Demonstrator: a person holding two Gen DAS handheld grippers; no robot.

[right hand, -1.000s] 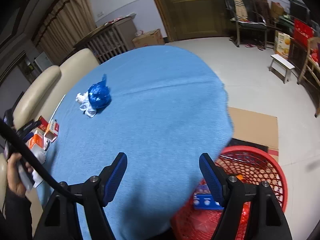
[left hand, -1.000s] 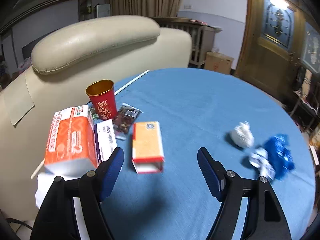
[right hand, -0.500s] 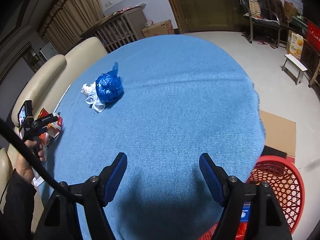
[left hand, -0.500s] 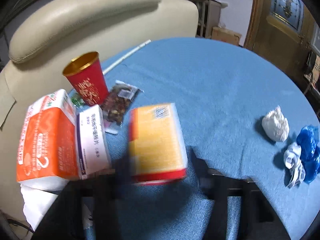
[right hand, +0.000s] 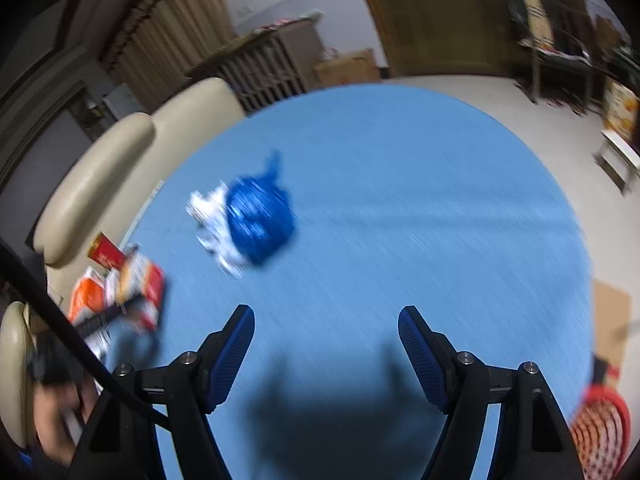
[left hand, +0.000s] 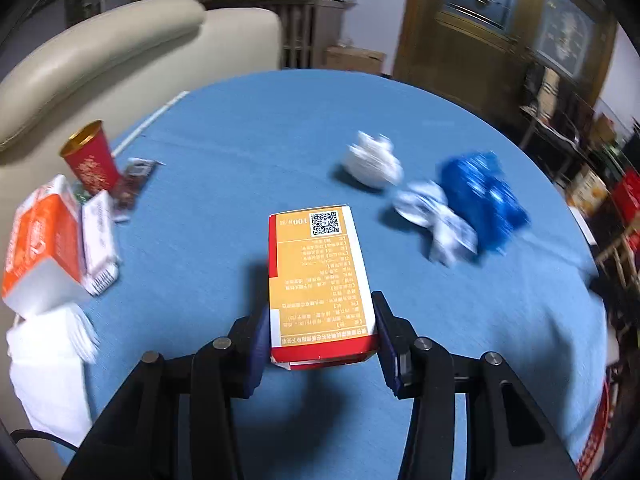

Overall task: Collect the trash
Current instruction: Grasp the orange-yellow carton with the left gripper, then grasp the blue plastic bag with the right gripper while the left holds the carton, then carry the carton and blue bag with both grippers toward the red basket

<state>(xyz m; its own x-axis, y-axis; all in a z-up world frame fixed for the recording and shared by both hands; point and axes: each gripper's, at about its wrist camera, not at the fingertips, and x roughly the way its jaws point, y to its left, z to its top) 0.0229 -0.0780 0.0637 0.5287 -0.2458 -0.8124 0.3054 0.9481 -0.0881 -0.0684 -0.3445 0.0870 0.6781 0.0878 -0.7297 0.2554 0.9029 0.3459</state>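
My left gripper [left hand: 320, 340] is shut on an orange and red box [left hand: 318, 276] and holds it above the blue table [left hand: 240, 128]. It also shows, blurred, in the right wrist view [right hand: 140, 284]. A blue plastic bag [left hand: 482, 200], a white crumpled wrapper [left hand: 436, 224] and a white paper wad [left hand: 372, 162] lie to the right. My right gripper [right hand: 326, 344] is open and empty above the table, with the blue bag [right hand: 258, 220] ahead to its left. A red basket [right hand: 600, 432] sits at the lower right.
A red cup [left hand: 90, 162], a dark snack packet [left hand: 134, 182], an orange carton [left hand: 40, 240], a white box [left hand: 100, 240] and white tissue [left hand: 48, 364] crowd the table's left edge. A cream sofa [left hand: 100, 52] stands behind.
My left gripper closed on the orange box, lifted it and swung right toward the blue bag. My right gripper swung left, away from the red basket, over the table.
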